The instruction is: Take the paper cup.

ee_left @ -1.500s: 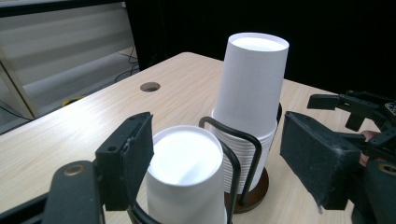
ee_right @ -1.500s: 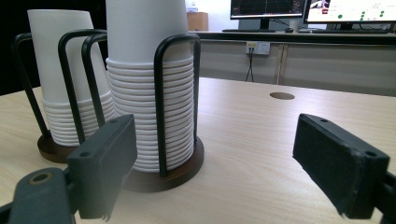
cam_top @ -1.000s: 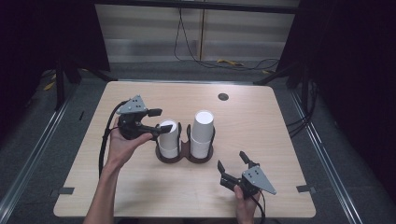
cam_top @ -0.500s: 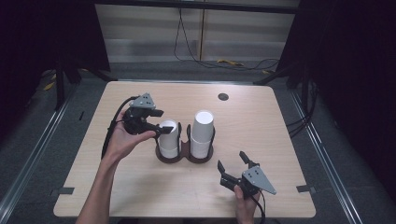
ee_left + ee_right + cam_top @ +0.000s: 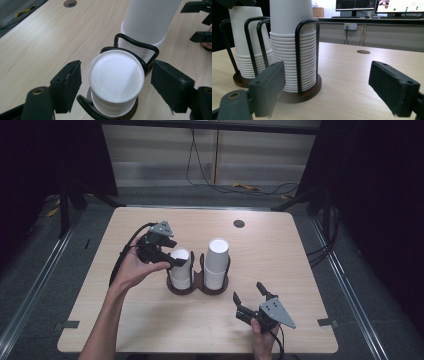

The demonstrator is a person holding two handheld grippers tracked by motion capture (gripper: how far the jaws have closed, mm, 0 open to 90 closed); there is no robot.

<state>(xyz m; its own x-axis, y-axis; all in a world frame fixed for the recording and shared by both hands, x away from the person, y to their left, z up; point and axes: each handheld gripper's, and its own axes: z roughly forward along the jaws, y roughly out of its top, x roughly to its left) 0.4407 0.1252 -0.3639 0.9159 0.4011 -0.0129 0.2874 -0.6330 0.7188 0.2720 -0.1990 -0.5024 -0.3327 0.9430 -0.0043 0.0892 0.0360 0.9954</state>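
Cup stacks, two, white paper, inverted, each standing upright in a black wire holder (image 5: 197, 287) on a shared dark base near mid-desk (image 5: 300, 250). Shorter stack (image 5: 180, 268) on the left of the holder; taller stack (image 5: 216, 262) on the right, just beside it. Left tool (image 5: 175, 256) poised at the top of the shorter stack, approaching from the left and slightly far side; in the left gripper view the topmost cup's flat bottom (image 5: 116, 75) sits squarely between the two black pads (image 5: 71, 85), a gap visible on either side, nothing pressed. Jaws just now widened, standing about half open, cup between them but not gripped. Long axis of the stack vertical; likely lift therefore straight up, clear of the wire loops. Right tool (image 5: 248, 294) resting low on the near right of the desk, pads well apart, empty, aimed at the taller stack (image 5: 292, 45). Left hand (image 5: 131, 270) plainly the nearer to the work. Number of cups per stack not countable; lower rims partly masked by wires; base cut off at frame edge in the left gripper view.
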